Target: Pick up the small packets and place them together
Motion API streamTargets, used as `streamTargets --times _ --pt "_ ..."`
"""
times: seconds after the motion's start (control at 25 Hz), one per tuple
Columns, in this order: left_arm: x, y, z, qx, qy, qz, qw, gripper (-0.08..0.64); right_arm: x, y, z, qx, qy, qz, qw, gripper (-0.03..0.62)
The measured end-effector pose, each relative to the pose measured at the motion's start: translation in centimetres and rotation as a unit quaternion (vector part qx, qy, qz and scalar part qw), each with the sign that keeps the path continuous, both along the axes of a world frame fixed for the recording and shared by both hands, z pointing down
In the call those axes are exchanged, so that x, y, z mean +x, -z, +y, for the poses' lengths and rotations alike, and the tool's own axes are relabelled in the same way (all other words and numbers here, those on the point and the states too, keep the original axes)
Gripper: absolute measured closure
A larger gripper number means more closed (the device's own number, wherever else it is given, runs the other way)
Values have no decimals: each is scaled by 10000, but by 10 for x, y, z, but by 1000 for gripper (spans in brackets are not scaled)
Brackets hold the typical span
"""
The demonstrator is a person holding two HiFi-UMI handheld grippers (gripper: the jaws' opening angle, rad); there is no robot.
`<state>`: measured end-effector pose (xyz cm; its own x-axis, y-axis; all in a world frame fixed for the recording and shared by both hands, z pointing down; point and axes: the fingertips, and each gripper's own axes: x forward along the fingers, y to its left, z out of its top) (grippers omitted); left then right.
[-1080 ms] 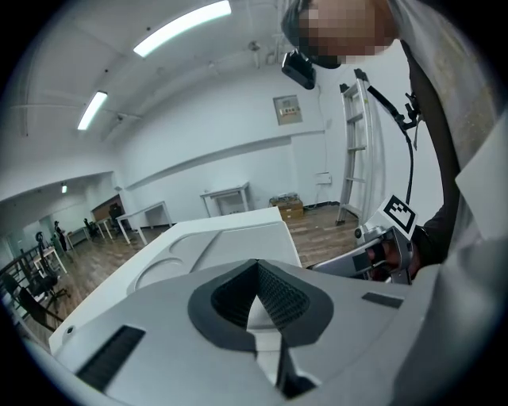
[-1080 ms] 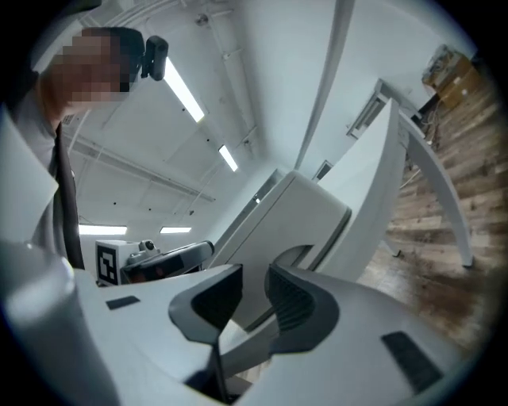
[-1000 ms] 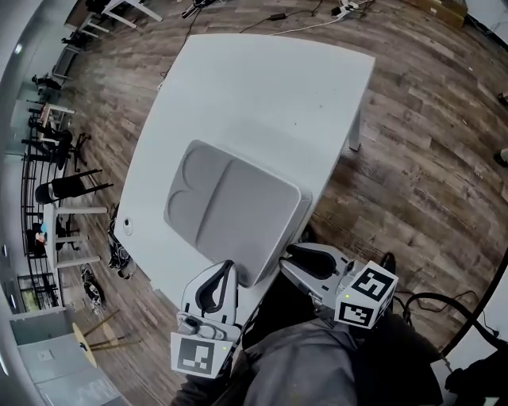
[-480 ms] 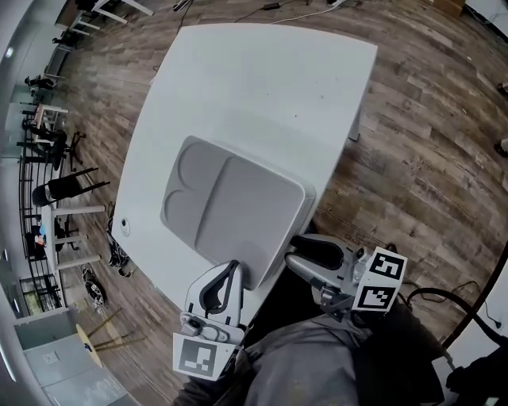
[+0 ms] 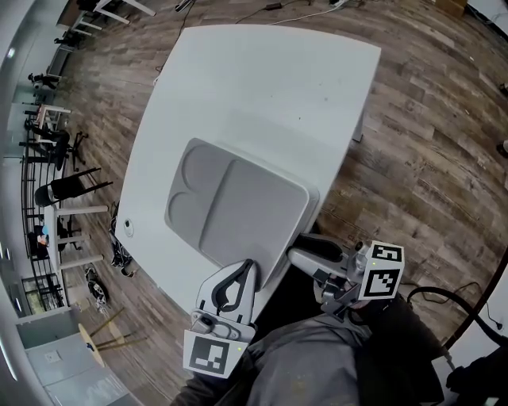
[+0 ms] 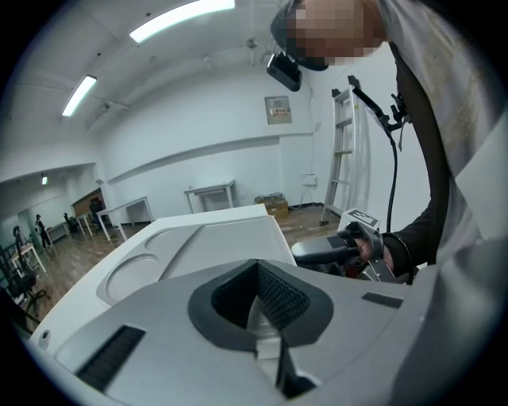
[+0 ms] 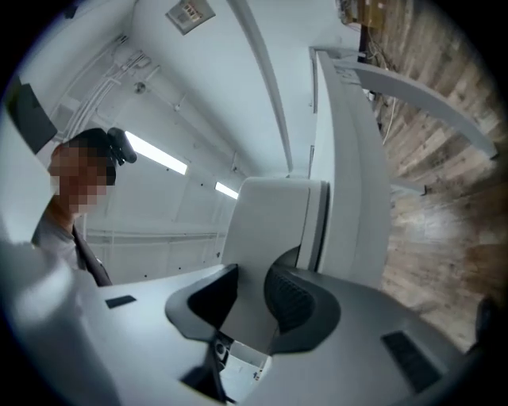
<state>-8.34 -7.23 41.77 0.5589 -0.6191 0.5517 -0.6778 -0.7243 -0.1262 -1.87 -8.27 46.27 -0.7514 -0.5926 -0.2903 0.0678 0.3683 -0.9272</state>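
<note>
None of the small packets shows in any view. They are not on the tray, not on the table and not in either tongs, so I cannot tell where they are. I think the job is not begun, or the packets are somewhere the cameras do not see. All the picking up and putting together looks left to do.

The left tongs [image 5: 248,266] sit low by the near edge of the table. Their tips are together and they hold nothing. The right tongs [image 5: 298,250] are just beside the near corner of the tray. Their jaws stand partly apart and have just been opening. Nothing is between them; you only see the side of the tray past the gap. Both tongs are close over the person's lap [image 5: 309,365].

The grey tray [image 5: 238,206] lies on the near part of the table. It has two round dips and one big flat part, and all three are bare. The white table [image 5: 270,79] has nothing else on it.

The floor [image 5: 429,143] is brown wood boards. Some cables [image 5: 302,12] lie past the far end of the table. Chairs and small desks [image 5: 55,190] stand off to the left. A ladder [image 6: 343,151] leans by a white wall, and long lights [image 6: 182,17] shine on the ceiling.
</note>
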Motion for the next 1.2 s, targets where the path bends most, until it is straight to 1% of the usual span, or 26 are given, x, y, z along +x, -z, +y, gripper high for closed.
streamTargets --times 0.08,0.16,0.52,0.72,0.8,0.84,0.88,0.96,1.0,1.04,1.2 --pt "0 -2 1 5 -66 -99 9999 563 0 0 1 4 61 -117 9999 468" --pt "1 -3 2 6 -101 -173 9998 563 0 0 1 36 81 -44 10000 478" --pt "-1 -3 0 7 105 -281 9995 563 16 2 20 64 154 -42 9999 498" --pt "0 -5 -1 5 232 -216 9995 563 25 0 29 23 199 161 9997 497" --pt "0 -5 -2 -38 267 -169 9995 563 24 -1 29 -52 226 348 9991 488" --pt "1 -6 -3 -71 272 -156 9995 563 24 -2 30 -68 264 522 9983 488" --pt "2 -7 -4 -105 266 -152 9995 563 22 -3 31 -47 328 754 9966 480" --pt "5 -6 -4 -183 291 -72 9994 563 20 -1 35 44 519 1239 9909 307" --pt "7 -5 -4 -221 326 14 9992 563 20 1 36 29 581 1394 9885 284" --pt "8 -3 -3 -244 351 87 9990 563 21 3 35 -66 582 1457 9876 263" --pt "18 -2 4 -285 309 198 9989 563 31 1 20 -768 352 1349 9873 261"
